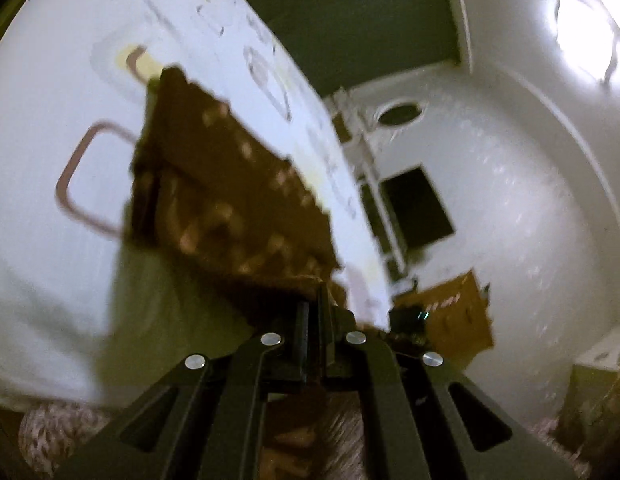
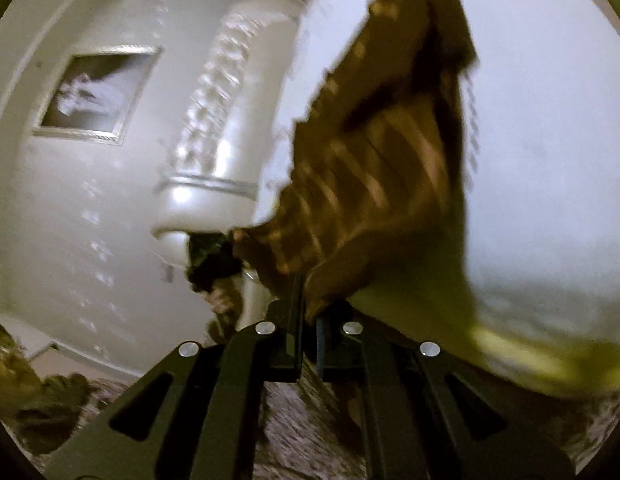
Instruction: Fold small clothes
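A small brown garment with pale spots (image 1: 230,196) lies stretched over a white sheet (image 1: 46,184). My left gripper (image 1: 314,304) is shut on the garment's near edge. In the right wrist view the same brown garment (image 2: 374,168) runs up and away over the white sheet (image 2: 550,184). My right gripper (image 2: 308,300) is shut on its near corner. Both views are motion-blurred and tilted. The garment's far end is partly folded over itself.
The sheet has brown loop patterns (image 1: 82,176). A white wall with a dark opening (image 1: 418,208) and a wooden piece of furniture (image 1: 458,316) is at the right. A framed picture (image 2: 98,92) and a white moulded column (image 2: 214,160) are at the left. Patterned carpet (image 2: 302,420) lies below.
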### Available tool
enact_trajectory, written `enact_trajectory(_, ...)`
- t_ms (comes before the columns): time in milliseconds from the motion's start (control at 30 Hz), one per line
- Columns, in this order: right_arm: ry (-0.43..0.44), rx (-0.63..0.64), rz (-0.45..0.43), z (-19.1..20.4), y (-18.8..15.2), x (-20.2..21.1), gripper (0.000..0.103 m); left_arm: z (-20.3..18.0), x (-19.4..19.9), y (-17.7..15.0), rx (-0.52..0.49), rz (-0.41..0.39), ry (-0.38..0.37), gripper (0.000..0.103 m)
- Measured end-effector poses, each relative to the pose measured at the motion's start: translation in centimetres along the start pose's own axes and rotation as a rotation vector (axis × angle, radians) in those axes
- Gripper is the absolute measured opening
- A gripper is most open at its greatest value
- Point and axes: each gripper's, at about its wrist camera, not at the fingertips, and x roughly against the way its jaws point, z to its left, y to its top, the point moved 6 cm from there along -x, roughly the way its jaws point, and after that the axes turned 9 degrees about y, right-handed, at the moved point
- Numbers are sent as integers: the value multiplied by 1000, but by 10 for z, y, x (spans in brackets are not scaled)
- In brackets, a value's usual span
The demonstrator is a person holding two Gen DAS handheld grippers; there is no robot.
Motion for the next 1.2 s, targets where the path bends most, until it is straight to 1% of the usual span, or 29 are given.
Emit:
enact_trajectory(67, 37, 1, -57, 7, 21, 6, 4, 2, -4, 20, 22, -40, 5, 3)
enact_trajectory(167, 48, -7, -129, 5, 52, 14, 4, 14, -16, 49, 91, -84, 9, 3)
enact_trajectory(200, 40, -16, -162, 0, 66, 18, 4, 20, -14, 57, 106, -92, 10, 3)
enact_trajectory(333, 35, -74, -276, -29, 109, 29, 4, 54, -32, 90, 207, -133, 82, 3)
enact_trajectory(433, 23, -114, -309, -50, 125, 25, 4, 84, -48, 106, 274, -134, 165, 3)
enact_trajectory(533, -2, -142, -330, -65, 134, 20, 4, 100, -64, 115, 294, -109, 223, 3)
enact_trajectory(600, -15, -168, -345, -75, 138, 19, 7, 102, -72, 120, 289, -88, 230, 3)
enact_trajectory(667, -27, -184, -349, -81, 140, 20, 8, 101, -77, 124, 291, -73, 213, 3)
enact_trajectory(700, -25, -185, -343, -81, 138, 20, 13, 99, -76, 126, 288, -75, 209, 3)
enact_trajectory(733, -26, -183, -344, -81, 140, 21, 21, 99, -75, 129, 288, -79, 213, 4)
enact_trajectory(767, -21, -173, -348, -79, 140, 22, 25, 98, -73, 132, 293, -83, 212, 4)
enact_trajectory(833, -10, -162, -353, -76, 143, 23, 27, 100, -70, 139, 316, -101, 204, 5)
enact_trajectory(900, -9, -151, -378, -72, 147, 26, 38, 103, -65, 146, 342, -135, 215, 5)
enact_trajectory(933, -5, -151, -392, -71, 149, 29, 44, 107, -63, 149, 366, -149, 215, 10)
enact_trajectory(1000, 12, -154, -419, -69, 154, 34, 46, 110, -59, 153, 403, -164, 207, 16)
enact_trajectory(1033, 12, -150, -427, -67, 155, 37, 46, 110, -56, 154, 396, -163, 216, 16)
enact_trajectory(1100, 2, -133, -440, -63, 157, 41, 47, 104, -53, 153, 329, -154, 249, 16)
enact_trajectory(1167, -5, -122, -445, -59, 156, 46, 47, 88, -50, 148, 157, -134, 322, 21)
enact_trajectory(1200, -15, -116, -447, -56, 155, 50, 47, 82, -48, 145, 87, -129, 354, 29)
